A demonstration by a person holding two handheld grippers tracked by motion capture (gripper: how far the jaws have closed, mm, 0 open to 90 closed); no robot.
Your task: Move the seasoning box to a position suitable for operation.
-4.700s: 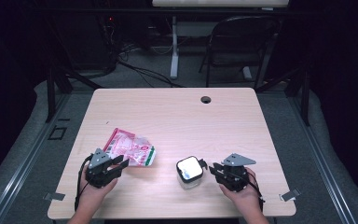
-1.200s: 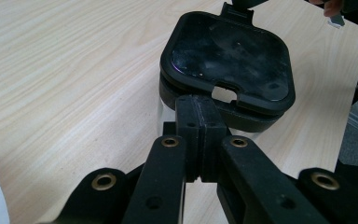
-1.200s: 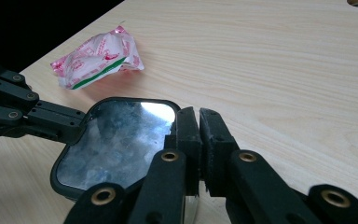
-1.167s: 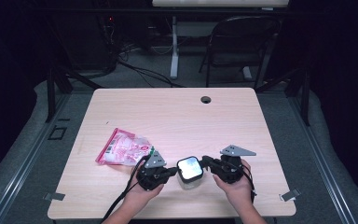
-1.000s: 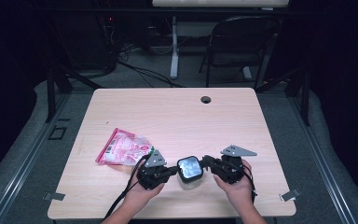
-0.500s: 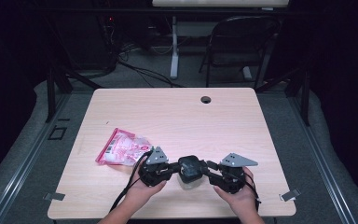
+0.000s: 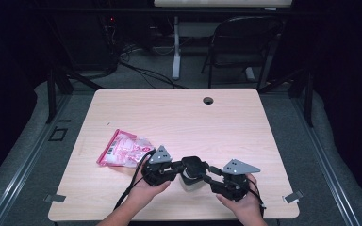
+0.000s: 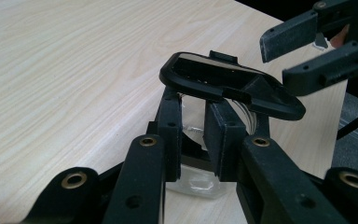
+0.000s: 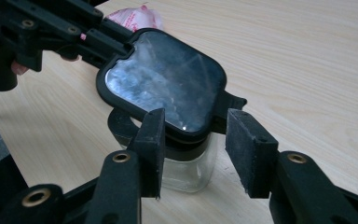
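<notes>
A small clear square jar (image 7: pixel 191 183) (image 9: pixel 186 172) stands near the table's front edge, between my two grippers. Its black hinged lid (image 7: pixel 193 165) (image 8: pixel 223 81) (image 9: pixel 163 79) is tipped up off the neck. My left gripper (image 7: pixel 178 168) (image 8: pixel 193 121) reaches in under the raised lid edge. Its jaws have just been opening and stand a narrow gap apart, with glass showing through. My right gripper (image 7: pixel 208 173) (image 9: pixel 196 140) has also just been opening. Its pads flank the jar's neck without pressing on it.
A pink and white plastic bag (image 7: pixel 122 149) (image 9: pixel 137 16) lies left of the jar, close behind my left hand. A round cable hole (image 7: pixel 208 100) sits at the table's far edge. A folding chair (image 7: pixel 245 42) stands beyond the table.
My left gripper left the pink bag and came to the jar. The lid went from flat to tipped up. The right gripper drew back slightly to the right and its jaws spread.
</notes>
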